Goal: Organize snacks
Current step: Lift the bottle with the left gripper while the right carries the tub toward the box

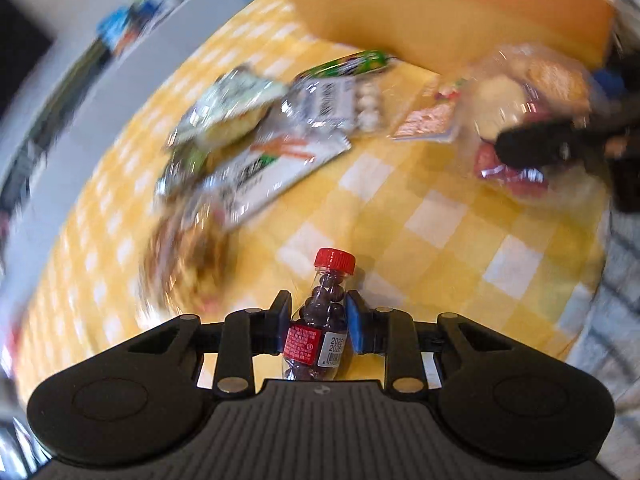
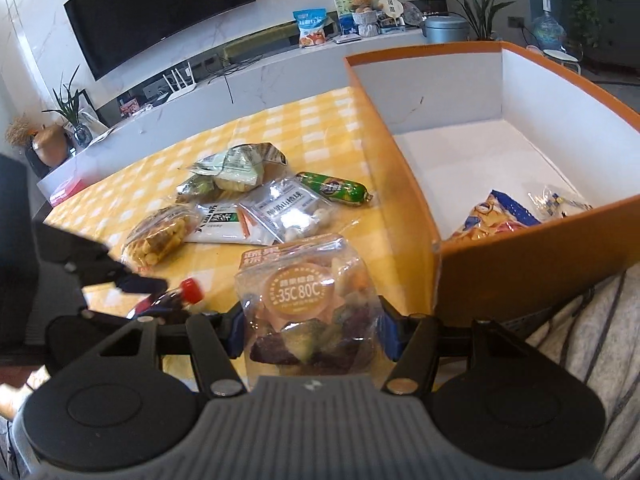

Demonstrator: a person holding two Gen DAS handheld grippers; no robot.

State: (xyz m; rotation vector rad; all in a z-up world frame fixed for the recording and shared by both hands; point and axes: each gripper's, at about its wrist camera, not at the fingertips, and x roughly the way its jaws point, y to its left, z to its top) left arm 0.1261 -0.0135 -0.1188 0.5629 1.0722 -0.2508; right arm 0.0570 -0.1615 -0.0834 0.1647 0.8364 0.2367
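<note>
Orange cardboard box [image 2: 520, 276] fills the right of the right wrist view, already holding two packets. Both tools are loaded: the left tool [image 1: 318, 320] is clenched on a small red-capped bottle [image 1: 326, 308] of dark sweets at lower centre of its blurred view, and the right tool [image 2: 312, 332] grips a clear bag of mixed dried fruit [image 2: 308, 312] at lower centre. Several packets [image 2: 240, 208] lie on the yellow checked desk [image 2: 280, 128], centre left. This looks like the carrying step; next, each item should go over the box wall and be let go inside.
</note>
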